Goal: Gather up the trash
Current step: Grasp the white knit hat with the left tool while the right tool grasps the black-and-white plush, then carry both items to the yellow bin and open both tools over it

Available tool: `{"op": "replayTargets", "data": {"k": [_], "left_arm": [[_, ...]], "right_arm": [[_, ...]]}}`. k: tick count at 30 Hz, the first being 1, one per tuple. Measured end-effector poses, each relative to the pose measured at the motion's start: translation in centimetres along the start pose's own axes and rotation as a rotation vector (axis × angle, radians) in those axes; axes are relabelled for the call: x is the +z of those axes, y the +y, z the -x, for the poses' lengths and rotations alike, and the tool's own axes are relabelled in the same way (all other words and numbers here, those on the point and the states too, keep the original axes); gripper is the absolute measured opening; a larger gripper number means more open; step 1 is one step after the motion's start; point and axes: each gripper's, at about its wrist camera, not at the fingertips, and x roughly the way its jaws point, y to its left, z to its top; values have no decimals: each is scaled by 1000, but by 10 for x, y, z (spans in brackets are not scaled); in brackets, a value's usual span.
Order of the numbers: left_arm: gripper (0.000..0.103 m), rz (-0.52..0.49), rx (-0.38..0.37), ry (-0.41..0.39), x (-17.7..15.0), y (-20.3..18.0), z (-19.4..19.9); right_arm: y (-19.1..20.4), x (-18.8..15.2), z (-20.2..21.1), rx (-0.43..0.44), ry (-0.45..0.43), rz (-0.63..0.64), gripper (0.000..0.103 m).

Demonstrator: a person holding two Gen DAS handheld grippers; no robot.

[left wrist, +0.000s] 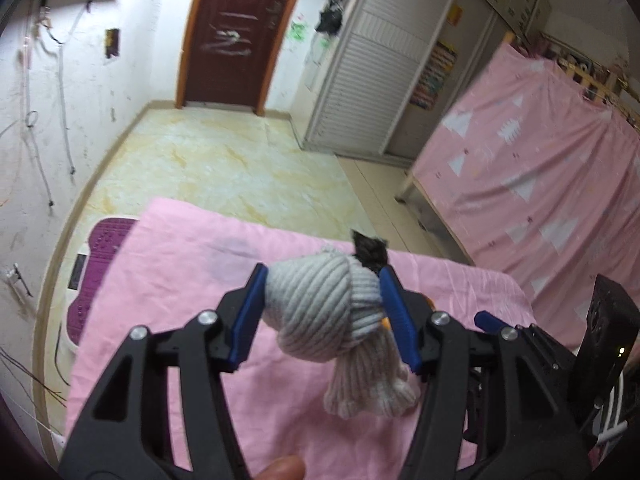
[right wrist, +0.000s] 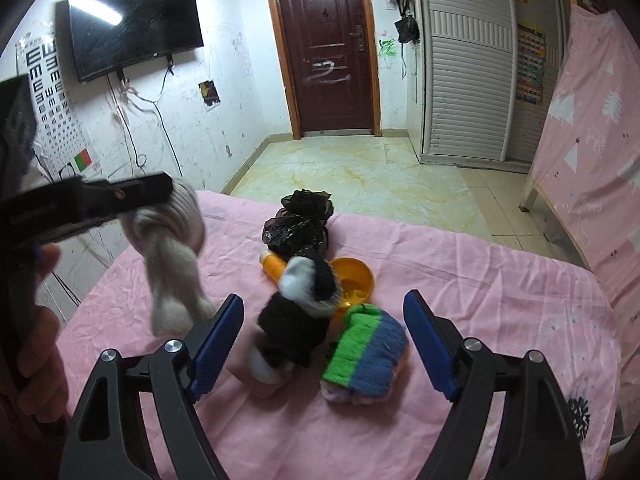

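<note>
My left gripper (left wrist: pixel 322 298) is shut on a knotted grey ribbed sock (left wrist: pixel 320 312), lifted above the pink sheet (left wrist: pixel 176 280). In the right wrist view the same grey sock (right wrist: pixel 172 248) hangs from the left gripper at the left. My right gripper (right wrist: pixel 324 328) stands open low over the bed, with a black and white sock (right wrist: pixel 298 312) and a green and blue striped sock roll (right wrist: pixel 364 356) between its fingers, untouched. Behind them lie an orange bowl (right wrist: pixel 356 280), an orange bottle (right wrist: pixel 274 266) and a crumpled black plastic bag (right wrist: pixel 300 220).
The pink sheet (right wrist: pixel 480 280) covers the bed up to its far edge. Beyond it are a tiled floor (right wrist: pixel 360 172), a dark door (right wrist: pixel 324 48), a slatted wardrobe (right wrist: pixel 464 64) and a pink curtain (right wrist: pixel 592 128) at the right. A purple and white scale (left wrist: pixel 92 276) lies on the floor at the left.
</note>
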Motion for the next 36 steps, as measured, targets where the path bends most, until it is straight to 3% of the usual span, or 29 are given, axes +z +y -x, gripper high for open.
{"op": "replayTargets", "data": {"k": [5,10,12,14,17,27,36], "left_arm": [[55,18,64,-32,2,5,6],[55,21,83,-55,2,6,13],[55,21,85,-61,2,6,15],[55,23,84,-60,2,7,15],[55,32,79,-58,3,9,17],[55,11,71,-59,4,7,17],[55,-56,12,-97,0,-19,26]], "right_arm": [[10,7,-17,12,20,27,76],[22,10,-32,26,52,58,74],[23,9,-40,39,74,54,63],[22,7,-46,28,96,47,42],[17,6,-46,34,98,27,36],[9,3,-12,56,12,-35,35],[-12,-8,53,12,-94,-99,35]]}}
